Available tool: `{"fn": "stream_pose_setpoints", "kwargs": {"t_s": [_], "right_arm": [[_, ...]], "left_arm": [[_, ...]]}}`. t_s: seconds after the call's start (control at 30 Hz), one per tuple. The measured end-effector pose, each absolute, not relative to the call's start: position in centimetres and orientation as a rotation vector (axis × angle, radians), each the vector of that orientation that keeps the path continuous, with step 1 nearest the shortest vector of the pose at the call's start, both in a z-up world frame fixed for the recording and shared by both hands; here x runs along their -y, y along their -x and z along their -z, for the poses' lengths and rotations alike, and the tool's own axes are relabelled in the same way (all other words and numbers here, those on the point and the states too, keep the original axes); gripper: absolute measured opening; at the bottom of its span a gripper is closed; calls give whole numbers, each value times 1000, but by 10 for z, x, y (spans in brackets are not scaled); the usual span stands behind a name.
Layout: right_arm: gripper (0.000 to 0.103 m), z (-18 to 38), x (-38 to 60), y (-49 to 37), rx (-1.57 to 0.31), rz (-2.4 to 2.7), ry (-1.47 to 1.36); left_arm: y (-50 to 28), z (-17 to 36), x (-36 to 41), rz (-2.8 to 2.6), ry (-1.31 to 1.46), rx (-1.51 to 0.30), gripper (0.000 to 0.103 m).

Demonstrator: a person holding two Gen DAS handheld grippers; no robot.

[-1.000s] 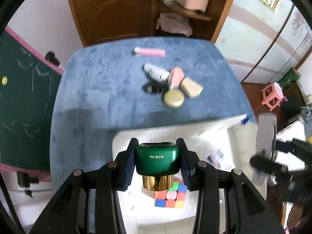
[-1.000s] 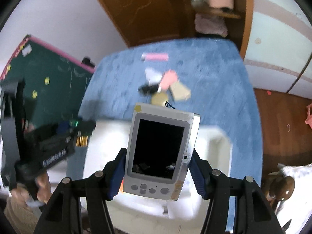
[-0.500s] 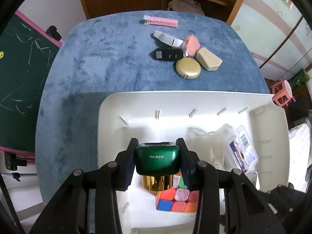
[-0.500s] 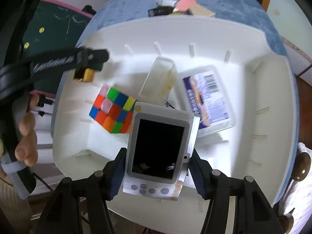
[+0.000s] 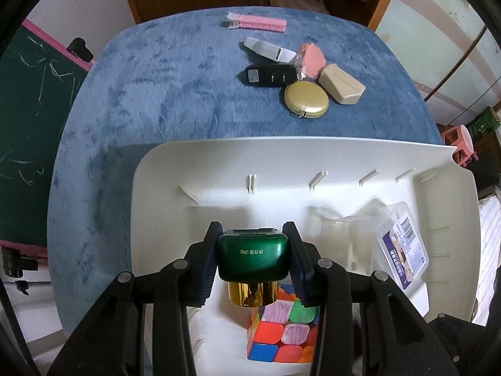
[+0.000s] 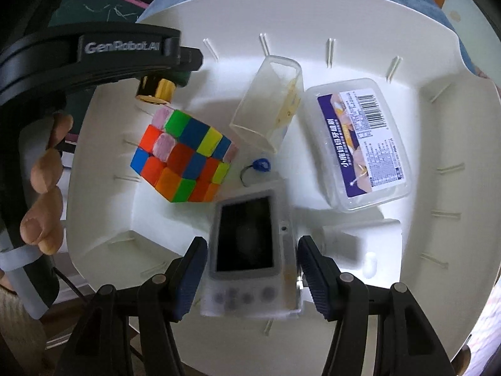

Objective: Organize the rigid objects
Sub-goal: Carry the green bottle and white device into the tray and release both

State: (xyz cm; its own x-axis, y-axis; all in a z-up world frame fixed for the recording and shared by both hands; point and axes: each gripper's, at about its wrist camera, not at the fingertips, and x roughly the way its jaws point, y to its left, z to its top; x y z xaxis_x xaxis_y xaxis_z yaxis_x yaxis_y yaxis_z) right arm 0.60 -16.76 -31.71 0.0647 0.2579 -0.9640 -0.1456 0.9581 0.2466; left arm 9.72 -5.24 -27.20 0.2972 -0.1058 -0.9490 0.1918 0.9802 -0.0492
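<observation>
My left gripper (image 5: 253, 261) is shut on a green bottle with a gold cap (image 5: 252, 260) and holds it over the white bin (image 5: 219, 163), above the colour cube (image 5: 283, 335). In the right wrist view the left gripper (image 6: 156, 62) holds that bottle (image 6: 155, 89) over the bin's left side. My right gripper (image 6: 252, 277) is open, its fingers on either side of a silver camera (image 6: 250, 257) that lies blurred in the white bin (image 6: 344, 31). The cube (image 6: 184, 159), a clear cup (image 6: 269, 97) and a clear labelled box (image 6: 360, 144) lie in the bin.
On the blue table (image 5: 156, 94) beyond the bin lie a gold round case (image 5: 306, 98), a beige box (image 5: 342, 88), a black remote (image 5: 269, 75), a pink item (image 5: 311, 61), a white item (image 5: 269, 50) and a pink comb (image 5: 256, 24). A chalkboard (image 5: 31, 109) stands at the left.
My right gripper has opened and let go of the silver camera, which has dropped into the bin. My left gripper has moved further over the bin with the green bottle.
</observation>
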Motion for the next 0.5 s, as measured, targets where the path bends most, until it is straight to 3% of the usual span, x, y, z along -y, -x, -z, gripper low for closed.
{"fn": "stream_pose_setpoints", "kwargs": {"t_s": [0.27,0.3,0.37,0.43,0.5], "right_arm": [[61,310,160,-3,-1442,-324,-74],[61,308,159,-1,-1438,-323,-72],[61,304,160,2,-1429,-321,-66],[61,301,162,3,-1421,-318,-64],[61,298,166,6,-1412,-309,-63]], "left_arm": [[-93,270,58,209,-74,-1263,46],[-92,268,58,215,-69,-1259,49],[-89,263,59,214,-70,-1245,68],[-85,256,59,207,-80,-1222,75],[-81,252,59,210,-86,-1216,75]]}}
